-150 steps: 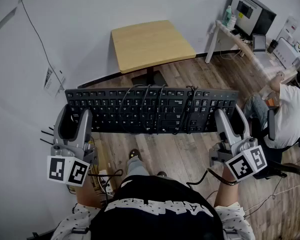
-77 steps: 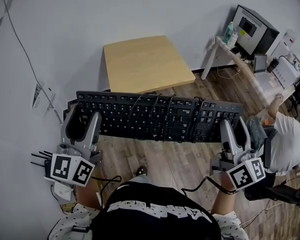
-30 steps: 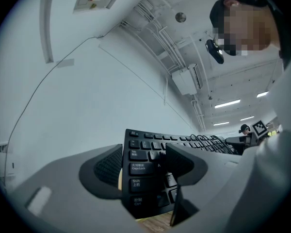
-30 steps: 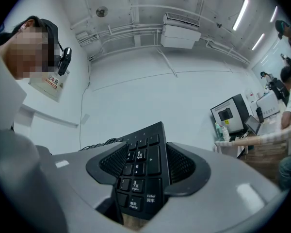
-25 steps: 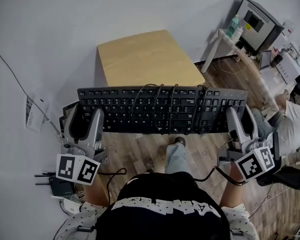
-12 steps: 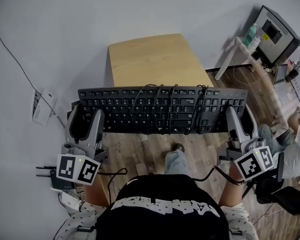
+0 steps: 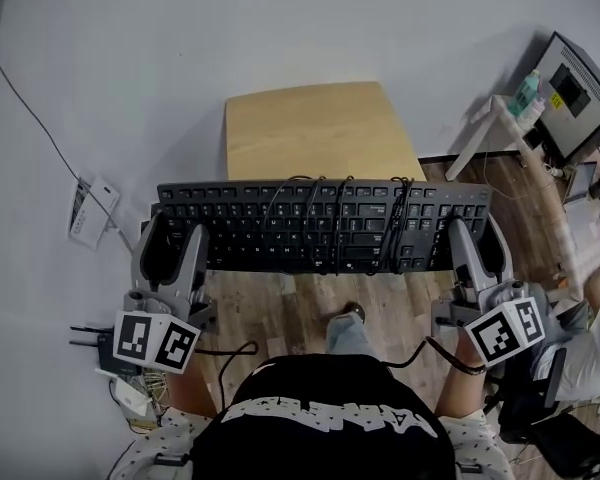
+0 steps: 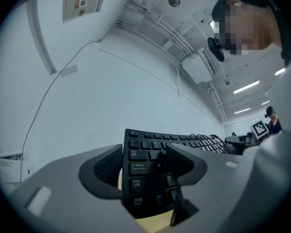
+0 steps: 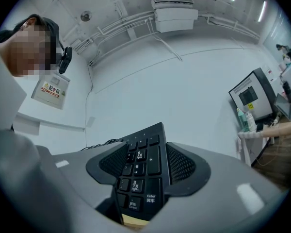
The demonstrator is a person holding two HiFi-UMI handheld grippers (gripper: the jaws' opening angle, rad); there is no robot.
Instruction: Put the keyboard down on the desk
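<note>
White wall ahead, wood floor below. Left gripper was clamped on the keyboard at its left end; in the left gripper view both jaws pinched the Caps Lock/Shift block. The keyboard was held in the air, long axis left-right and roughly parallel to the near edge of the desk, with a cable wound round its middle. The desk lay straight ahead of it. Only the keyboard's far edge overlapped the desk's near edge; the rest hung over floor. Height above the top couldn't be read. Right gripper was closed on the numpad end. The keyboard was wider than the desk, so both grippers sat outside its sides, equally near. Judgement: set-down turned on a forward carry.
</note>
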